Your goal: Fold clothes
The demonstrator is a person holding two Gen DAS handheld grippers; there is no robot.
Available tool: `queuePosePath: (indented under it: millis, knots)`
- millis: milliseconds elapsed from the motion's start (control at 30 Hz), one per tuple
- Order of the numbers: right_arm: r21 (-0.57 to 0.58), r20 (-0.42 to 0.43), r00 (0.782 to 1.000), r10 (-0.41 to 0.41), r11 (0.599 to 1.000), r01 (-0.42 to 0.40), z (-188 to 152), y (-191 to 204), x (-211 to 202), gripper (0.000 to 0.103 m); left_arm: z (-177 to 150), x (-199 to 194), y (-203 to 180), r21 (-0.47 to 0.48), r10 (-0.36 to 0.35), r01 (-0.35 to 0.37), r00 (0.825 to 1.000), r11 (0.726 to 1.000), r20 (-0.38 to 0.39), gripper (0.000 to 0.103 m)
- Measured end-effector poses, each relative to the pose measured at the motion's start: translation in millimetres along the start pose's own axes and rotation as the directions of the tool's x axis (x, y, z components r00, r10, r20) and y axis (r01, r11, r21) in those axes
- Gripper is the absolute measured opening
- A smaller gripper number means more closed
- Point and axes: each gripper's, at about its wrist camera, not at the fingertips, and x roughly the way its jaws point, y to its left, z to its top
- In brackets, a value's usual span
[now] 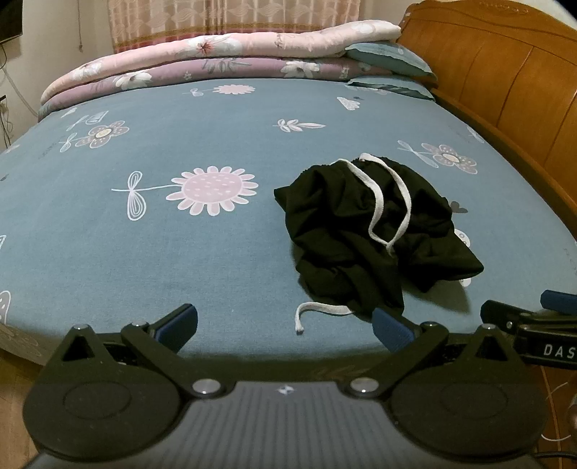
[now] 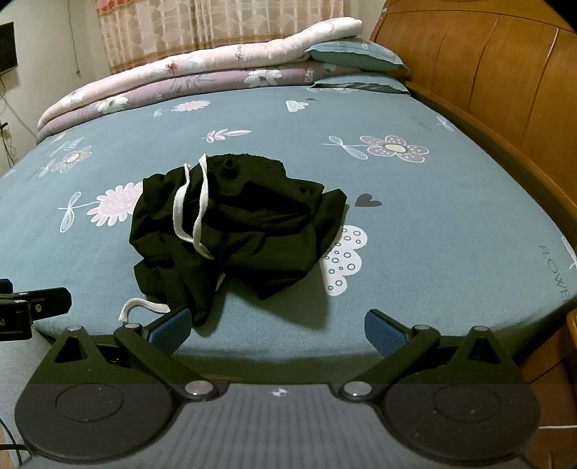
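Note:
A crumpled pair of black shorts [image 1: 368, 231] with a white drawstring [image 1: 393, 202] lies in a heap on the blue flowered bed sheet [image 1: 180, 252], near the front edge. It also shows in the right wrist view [image 2: 238, 223]. My left gripper [image 1: 285, 330] is open and empty, just short of the heap's near corner. My right gripper [image 2: 277, 330] is open and empty, its left finger [image 2: 171, 330] close to the shorts' near corner. The right gripper also shows at the right edge of the left wrist view [image 1: 523, 310].
Folded pink and purple quilts [image 1: 216, 61] and blue pillows [image 1: 389, 57] lie along the far side of the bed. A wooden headboard [image 1: 505, 79] stands on the right. A curtain [image 2: 216, 32] hangs behind.

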Motion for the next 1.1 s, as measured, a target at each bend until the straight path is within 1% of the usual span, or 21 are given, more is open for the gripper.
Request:
queuePosePath:
  millis: [567,800,1100]
  knots:
    - [-0.016,0.010,1.000,0.006,1.000,-0.006,-1.0,2.6,-0.1,0.103,0.3,1.5,1.9,-0.011,-0.006,0.006,1.000,1.000,-0.004,0.102]
    - [-0.015,0.009,1.000,0.006,1.000,-0.006,-0.8,2.9,0.1,0.103,-0.6,2.1,1.2,-0.008,0.001,-0.001,1.000,1.000,-0.005,0.102]
    - [-0.009,0.011,1.000,0.006,1.000,-0.006,-0.3,1.6,0.2,0.103,-1.2,0.1,-0.2,0.000,0.001,-0.001,1.000,1.000,0.007,0.102]
